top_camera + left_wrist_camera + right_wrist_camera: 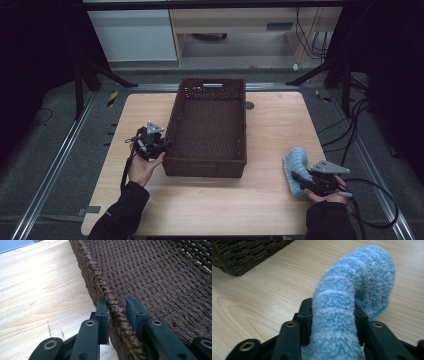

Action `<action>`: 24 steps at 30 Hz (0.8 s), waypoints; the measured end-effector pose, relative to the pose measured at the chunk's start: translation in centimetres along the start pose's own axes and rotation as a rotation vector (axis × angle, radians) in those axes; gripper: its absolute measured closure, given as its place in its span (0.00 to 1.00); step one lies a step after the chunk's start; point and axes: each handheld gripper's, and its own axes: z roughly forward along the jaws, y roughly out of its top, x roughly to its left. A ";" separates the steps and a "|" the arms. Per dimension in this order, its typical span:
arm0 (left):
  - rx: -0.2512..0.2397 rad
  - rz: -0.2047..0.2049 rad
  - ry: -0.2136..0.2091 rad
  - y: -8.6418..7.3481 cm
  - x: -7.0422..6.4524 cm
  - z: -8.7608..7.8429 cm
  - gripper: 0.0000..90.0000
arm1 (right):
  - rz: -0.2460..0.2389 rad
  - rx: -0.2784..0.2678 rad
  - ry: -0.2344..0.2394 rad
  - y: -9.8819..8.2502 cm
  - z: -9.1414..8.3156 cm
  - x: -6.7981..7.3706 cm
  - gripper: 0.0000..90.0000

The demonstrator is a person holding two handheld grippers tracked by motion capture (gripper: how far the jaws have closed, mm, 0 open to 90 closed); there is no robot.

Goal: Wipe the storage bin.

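High view: left tool (pixel 150 141) sits at the left wall of the brown woven basket (pixel 207 125), near its front corner, with a hand below it. The basket stands mid-counter (pixel 200 200), long side running away from the person. Right tool (pixel 306 181) is low at the counter's right edge, touching a fluffy blue striped sock (pixel 295 167) that lies on the wood, well apart from the basket. Jaw state is too small to read here for either tool.

Left gripper view: left tool (pixel 117 312) is narrowed onto the basket rim (pixel 110 300); one jaw is outside the wall, the other inside, and the braided edge runs between them. The outer pad touches the braid, while the inner pad shows a thin gap at the tip. The weave inside the basket and bare counter (pixel 37 290) to the left are clear here, unlike from above.

Right gripper view: right tool (pixel 333 315) is part-spread with the sock (pixel 352 290) filling the gap between the jaws, both pads against the fluff. The sock arches up and forward out of the jaws, its far end dropping to the counter (pixel 262 297). The basket corner (pixel 242 255) shows at top left. Only this view gives the sock's bend and the grip.
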 end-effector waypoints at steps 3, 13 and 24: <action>0.000 -0.001 -0.001 0.0 0.0 0.0 0.81 | 0.002 -0.008 -0.014 0.2 -0.2 0.1 0.61; -0.001 -0.001 -0.005 0.0 0.0 0.0 0.80 | 0.034 -0.097 -0.067 1.4 -1.6 -0.2 0.53; 0.000 0.000 -0.010 0.0 0.1 0.0 0.80 | 0.063 -0.157 -0.080 3.1 -2.8 -0.3 0.51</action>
